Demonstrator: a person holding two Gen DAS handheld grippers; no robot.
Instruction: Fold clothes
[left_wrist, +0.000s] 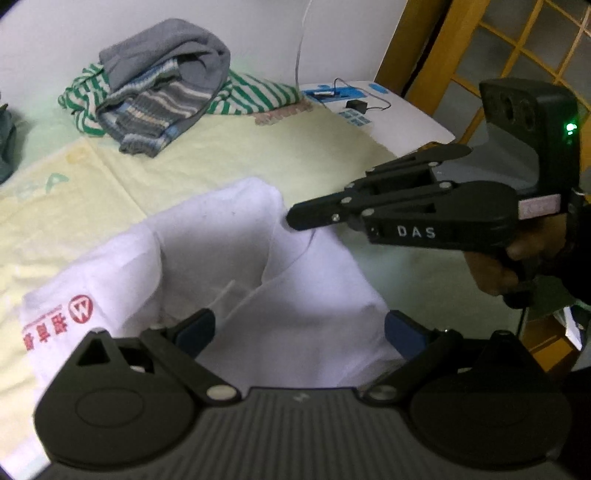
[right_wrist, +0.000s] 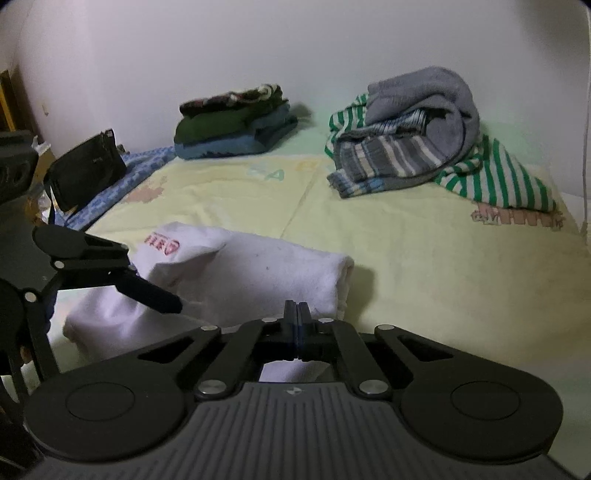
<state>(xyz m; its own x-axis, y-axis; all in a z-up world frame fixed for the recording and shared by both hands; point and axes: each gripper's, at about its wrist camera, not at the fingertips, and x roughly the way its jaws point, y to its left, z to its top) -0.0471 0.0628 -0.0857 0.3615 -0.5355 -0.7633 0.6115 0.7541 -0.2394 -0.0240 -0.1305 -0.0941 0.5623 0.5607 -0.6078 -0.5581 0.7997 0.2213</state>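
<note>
A white garment (left_wrist: 229, 266) with a red logo lies partly folded on the pale yellow bed cover (left_wrist: 184, 162); it also shows in the right wrist view (right_wrist: 251, 273). My left gripper (left_wrist: 299, 328) is open, its blue-padded fingers spread over the garment's near part. My right gripper (right_wrist: 297, 314) is shut, fingers pressed together at the garment's near edge; whether cloth is pinched between them I cannot tell. In the left wrist view the right gripper (left_wrist: 295, 221) points at the garment's right fold. The left gripper's finger (right_wrist: 155, 295) rests on the cloth.
A heap of unfolded clothes (right_wrist: 424, 140), grey, blue-striped and green-striped, lies at the back. A stack of folded clothes (right_wrist: 236, 125) sits by the wall. A black bag (right_wrist: 88, 166) stands at the left. A white board with cables (left_wrist: 369, 107) and a wooden frame (left_wrist: 424, 62) are at right.
</note>
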